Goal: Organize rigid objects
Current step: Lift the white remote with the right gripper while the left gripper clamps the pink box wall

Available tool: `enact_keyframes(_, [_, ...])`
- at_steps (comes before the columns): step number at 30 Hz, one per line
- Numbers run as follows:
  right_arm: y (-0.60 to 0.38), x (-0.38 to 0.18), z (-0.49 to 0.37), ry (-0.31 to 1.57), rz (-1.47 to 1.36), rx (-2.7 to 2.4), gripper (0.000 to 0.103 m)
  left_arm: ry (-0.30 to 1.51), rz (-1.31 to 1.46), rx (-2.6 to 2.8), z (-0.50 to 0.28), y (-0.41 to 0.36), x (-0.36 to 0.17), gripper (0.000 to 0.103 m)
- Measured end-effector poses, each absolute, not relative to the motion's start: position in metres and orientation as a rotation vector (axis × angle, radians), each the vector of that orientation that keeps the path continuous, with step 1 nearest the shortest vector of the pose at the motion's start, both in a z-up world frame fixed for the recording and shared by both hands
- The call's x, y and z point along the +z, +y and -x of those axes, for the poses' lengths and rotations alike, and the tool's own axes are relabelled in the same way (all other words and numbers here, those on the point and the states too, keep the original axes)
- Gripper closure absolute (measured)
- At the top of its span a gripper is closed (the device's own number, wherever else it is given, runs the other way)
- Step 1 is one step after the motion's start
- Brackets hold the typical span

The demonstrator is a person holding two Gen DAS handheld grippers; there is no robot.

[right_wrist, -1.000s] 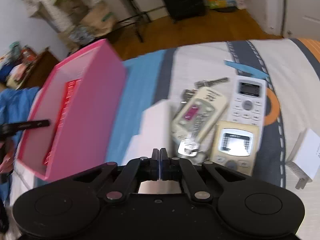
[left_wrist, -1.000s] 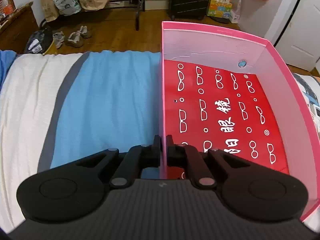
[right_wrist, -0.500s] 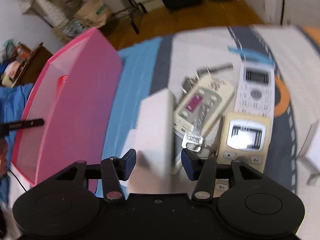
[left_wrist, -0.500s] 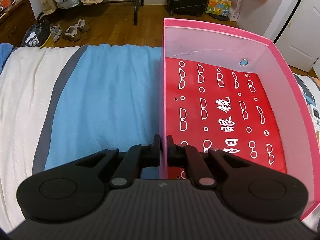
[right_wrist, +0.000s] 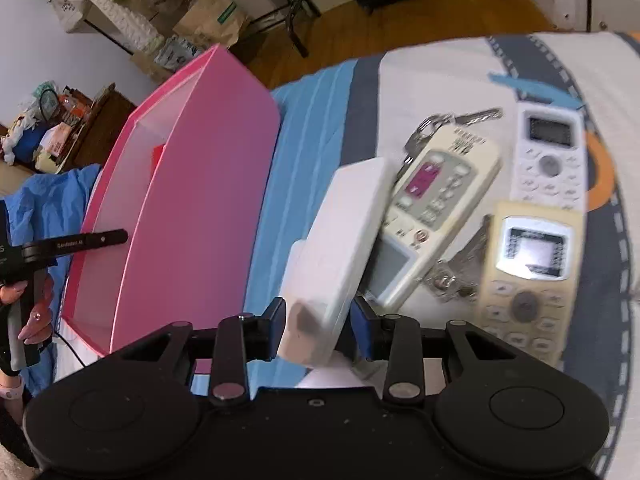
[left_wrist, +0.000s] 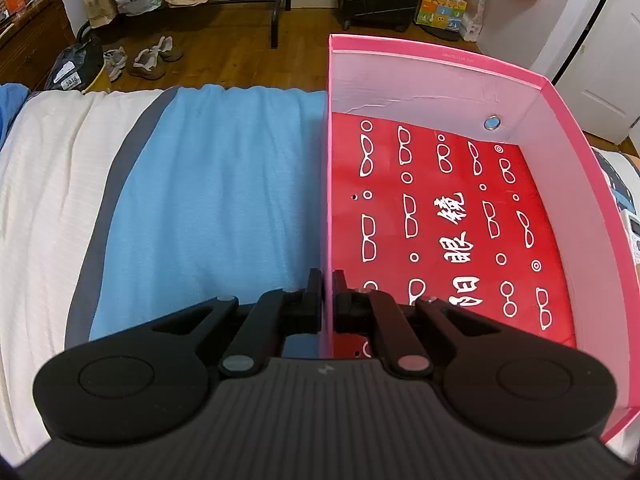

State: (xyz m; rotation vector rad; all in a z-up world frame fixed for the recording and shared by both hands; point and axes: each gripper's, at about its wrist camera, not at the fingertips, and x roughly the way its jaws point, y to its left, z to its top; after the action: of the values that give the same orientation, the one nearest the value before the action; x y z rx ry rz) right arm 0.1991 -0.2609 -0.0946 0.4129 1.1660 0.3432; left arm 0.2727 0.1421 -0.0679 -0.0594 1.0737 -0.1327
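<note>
The left gripper (left_wrist: pixel 327 294) is clenched on the near wall of the one pink box (left_wrist: pixel 560 184). The right gripper (right_wrist: pixel 318 320) is spread around a white block (right_wrist: pixel 344 236) lying on the bed (right_wrist: pixel 440 76) beside three remotes (right_wrist: pixel 440 192) and two key bunches (right_wrist: pixel 448 280).

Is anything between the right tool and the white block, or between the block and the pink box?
Nothing visible. The right tool is open with the white block between its fingers. Only blue blanket lies between the block and the pink box, whose wall the left tool grips.
</note>
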Motion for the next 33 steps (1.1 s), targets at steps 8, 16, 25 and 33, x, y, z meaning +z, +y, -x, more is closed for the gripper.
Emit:
enact_keyframes(8, [-0.252,-0.113,-0.202,1.120,-0.491,0.311,0.078,1.080,0.080,-0.129,-0.272,0.144,-0.067,0.100])
enact_keyframes(16, [-0.209,-0.068,-0.178,0.972,-0.074,0.264,0.082,1.079,0.072,-0.127,-0.272,0.144,-0.067,0.100])
enact_keyframes(25, [-0.189,-0.039,-0.166,0.722,0.051,0.237,0.082,1.087,0.072,-0.124,-0.272,0.144,-0.067,0.100])
enact_keyframes(33, [-0.145,0.015,-0.153,0.556,0.035,0.306,0.081,1.097,0.073,-0.125,-0.273,0.145,-0.068,0.100])
